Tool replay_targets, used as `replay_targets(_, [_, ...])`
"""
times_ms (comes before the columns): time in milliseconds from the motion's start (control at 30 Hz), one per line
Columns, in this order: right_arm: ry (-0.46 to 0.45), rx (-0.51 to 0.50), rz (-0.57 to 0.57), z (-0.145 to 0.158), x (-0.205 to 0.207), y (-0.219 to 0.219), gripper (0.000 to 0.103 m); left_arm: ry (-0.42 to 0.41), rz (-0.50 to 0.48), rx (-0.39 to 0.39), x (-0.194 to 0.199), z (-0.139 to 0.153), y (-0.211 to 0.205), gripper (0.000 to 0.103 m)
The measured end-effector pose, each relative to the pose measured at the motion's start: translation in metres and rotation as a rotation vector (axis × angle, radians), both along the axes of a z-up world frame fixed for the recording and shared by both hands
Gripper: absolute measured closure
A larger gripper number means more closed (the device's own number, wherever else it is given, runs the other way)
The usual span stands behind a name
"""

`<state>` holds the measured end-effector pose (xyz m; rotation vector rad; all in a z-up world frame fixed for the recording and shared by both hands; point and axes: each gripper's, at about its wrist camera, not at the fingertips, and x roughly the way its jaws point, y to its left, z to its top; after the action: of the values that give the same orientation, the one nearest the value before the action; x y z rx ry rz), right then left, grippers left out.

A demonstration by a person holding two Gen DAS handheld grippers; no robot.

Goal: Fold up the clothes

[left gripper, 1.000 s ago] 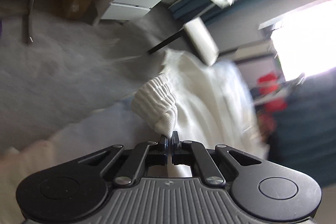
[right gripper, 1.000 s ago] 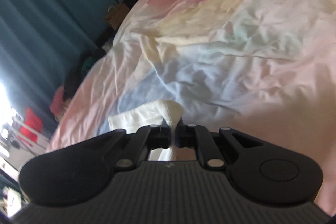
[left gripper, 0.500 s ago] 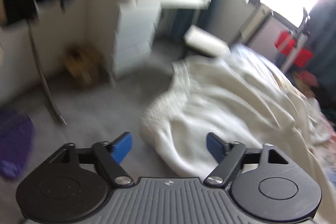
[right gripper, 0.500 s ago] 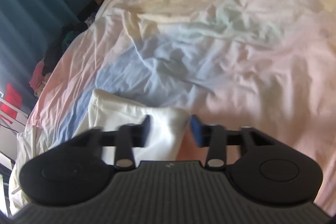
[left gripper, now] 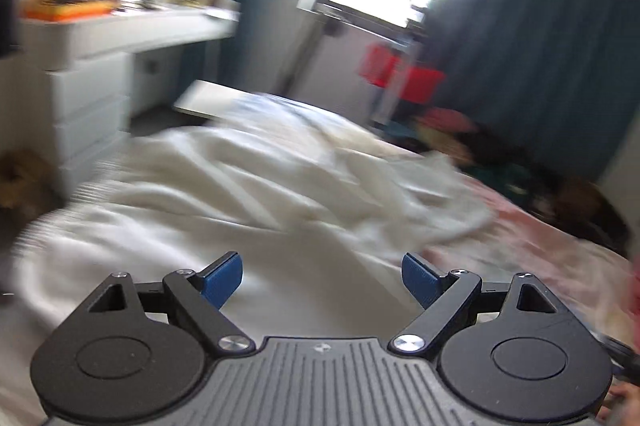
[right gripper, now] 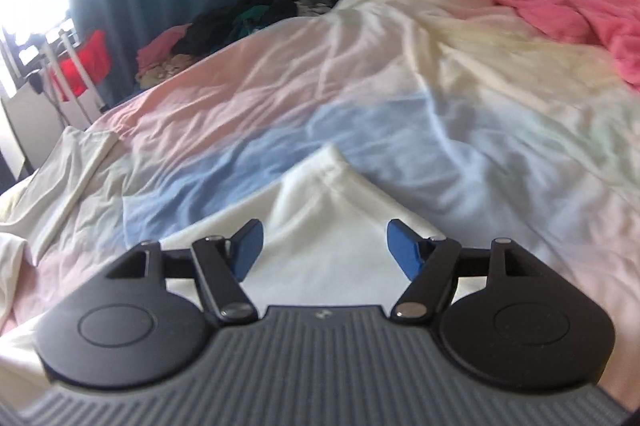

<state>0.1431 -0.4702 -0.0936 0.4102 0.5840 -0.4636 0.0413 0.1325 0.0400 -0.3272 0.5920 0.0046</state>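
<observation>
A white garment (left gripper: 248,202) lies spread and rumpled on the bed in the left wrist view, which is blurred. My left gripper (left gripper: 322,274) is open and empty just above it. In the right wrist view a folded corner of the white garment (right gripper: 320,202) lies flat on the pastel bedsheet (right gripper: 400,74). My right gripper (right gripper: 322,250) is open and empty, with its jaws on either side of that corner, a little above it.
A pink garment (right gripper: 568,2) lies at the far right of the bed. A heap of dark clothes (right gripper: 240,18) sits beyond the bed by teal curtains. A white drawer unit and desk (left gripper: 92,66) stand left of the bed. A red item (left gripper: 396,74) hangs near the window.
Both grippers were shut on the white garment a second ago and have let it go. Both now stand open, and the left one has swung up toward the window.
</observation>
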Motion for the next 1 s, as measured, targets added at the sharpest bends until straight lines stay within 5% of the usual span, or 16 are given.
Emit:
replay_targets(233, [0.01, -0.112, 0.001, -0.014, 0.034, -0.003, 0.033, 0.008, -0.142, 0.11, 0.025, -0.069, -0.084, 0.012])
replay_targets(567, [-0.002, 0.026, 0.05, -0.047, 0.05, -0.037, 0.034, 0.06, -0.183, 0.193, 0.061, -0.125, -0.111, 0.012])
replay_targets(667, [-0.003, 0.025, 0.089, -0.051, 0.055, -0.035, 0.053, 0.111, -0.19, 0.161, 0.07, -0.135, -0.109, 0.012])
replay_targets(700, [-0.005, 0.03, 0.108, -0.052, 0.057, -0.034, 0.074, 0.12, -0.192, 0.155, 0.071, -0.137, -0.108, 0.012])
replay_targets(800, [-0.002, -0.014, 0.16, -0.049, 0.062, -0.023, 0.089, 0.126, -0.185, 0.176, 0.07, -0.139, -0.108, 0.012])
replay_targets(1000, [-0.159, -0.007, 0.045, -0.021, 0.047, -0.031, 0.092, 0.115, -0.155, 0.164, 0.067, -0.137, -0.101, 0.012])
